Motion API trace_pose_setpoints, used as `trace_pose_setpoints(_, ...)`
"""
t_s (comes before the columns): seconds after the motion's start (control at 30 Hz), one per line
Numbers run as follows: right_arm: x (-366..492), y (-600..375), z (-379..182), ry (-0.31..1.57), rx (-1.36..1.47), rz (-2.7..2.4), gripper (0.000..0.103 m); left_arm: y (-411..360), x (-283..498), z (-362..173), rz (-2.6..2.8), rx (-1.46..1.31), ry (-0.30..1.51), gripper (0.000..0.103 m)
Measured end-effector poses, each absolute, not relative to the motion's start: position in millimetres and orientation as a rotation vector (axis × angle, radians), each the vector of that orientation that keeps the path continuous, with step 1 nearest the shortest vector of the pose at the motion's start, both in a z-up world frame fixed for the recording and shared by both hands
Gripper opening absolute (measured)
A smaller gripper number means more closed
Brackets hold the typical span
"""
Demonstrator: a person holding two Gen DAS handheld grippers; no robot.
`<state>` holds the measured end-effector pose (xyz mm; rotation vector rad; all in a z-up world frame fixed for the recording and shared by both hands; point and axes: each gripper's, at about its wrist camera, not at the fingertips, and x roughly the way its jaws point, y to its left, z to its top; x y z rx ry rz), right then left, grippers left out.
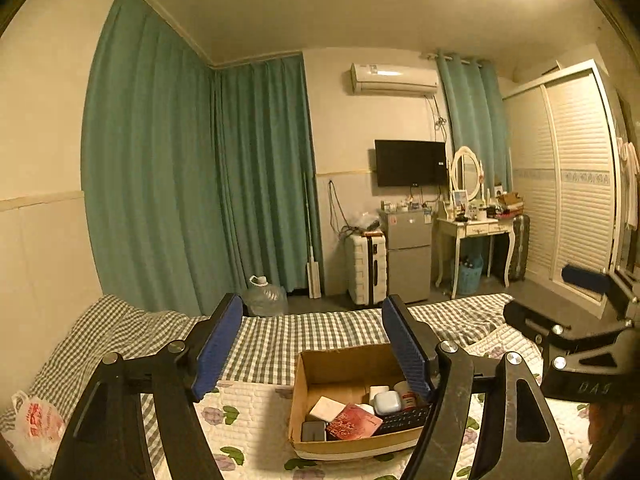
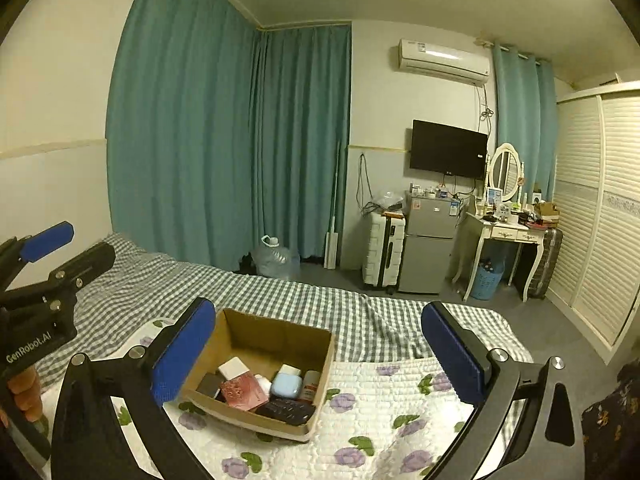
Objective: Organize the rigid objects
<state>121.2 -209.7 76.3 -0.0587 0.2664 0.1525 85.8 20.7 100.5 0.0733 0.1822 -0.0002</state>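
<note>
An open cardboard box (image 1: pixel 316 364) (image 2: pixel 256 332) sits on the floral quilt on the bed. It holds several small rigid items: a red booklet (image 1: pixel 354 422) (image 2: pixel 243 391), a white square box (image 1: pixel 327 408) (image 2: pixel 235 368), a light blue case (image 1: pixel 387 402) (image 2: pixel 286 385), a black remote (image 1: pixel 404 420) (image 2: pixel 286 410), a dark case (image 1: pixel 313 431) (image 2: pixel 210 385) and a small bottle (image 2: pixel 310 384). My left gripper (image 1: pixel 312 344) is open and empty, raised above and before the box. My right gripper (image 2: pixel 316 352) is open and empty, also held above the box.
The bed has a checked sheet (image 2: pixel 280 292) and a floral quilt (image 2: pixel 380 420). A plastic bag (image 1: pixel 34 428) lies at the bed's left edge. Beyond the bed stand a water jug (image 2: pixel 276 258), a white suitcase (image 2: pixel 384 250), a fridge (image 2: pixel 428 244) and a dressing table (image 2: pixel 508 236).
</note>
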Motion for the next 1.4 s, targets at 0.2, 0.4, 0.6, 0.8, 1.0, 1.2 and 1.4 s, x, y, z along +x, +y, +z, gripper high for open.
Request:
trace_pose_setpoints(0.2,123.4,-212.6,40.2,0.313,-0.011,0.119,0.103,31.1,94.8,60.1,0.021,0.066,0.219,0.075)
trace_pose_setpoints(0.4,140.0,-211.5,-8.6,0.329,-0.001,0.098,0.103,38.8,119.5,-2.3,0.03,0.077,0.328,0.075)
trace_pose_setpoints(0.6,150.9,-203.6,-60.0,0.368,-0.003,0.115,0.103,33.9,119.3,-41.4,0.044,0.133,0.331,0.075)
trace_pose_setpoints(0.8,152.3,-198.7,-74.3,0.38,-0.036,0.112,0.103,32.6,115.9,-51.9,0.048,0.122,0.345,0.075)
trace_pose_setpoints(1.0,153.4,-200.3,-76.2,0.392,-0.026,0.097,0.103,39.7,118.4,-54.4,0.057,0.092,0.363,0.075)
trace_pose_setpoints(1.2,155.1,-197.0,-79.4,0.398,-0.04,0.088,0.103,41.6,120.3,-55.9,0.047,0.077,0.382,0.075)
trace_pose_setpoints(1.4,156.9,-199.6,-81.2,0.407,-0.03,0.085,0.103,42.4,120.8,-56.8,0.037,0.077,0.39,0.075)
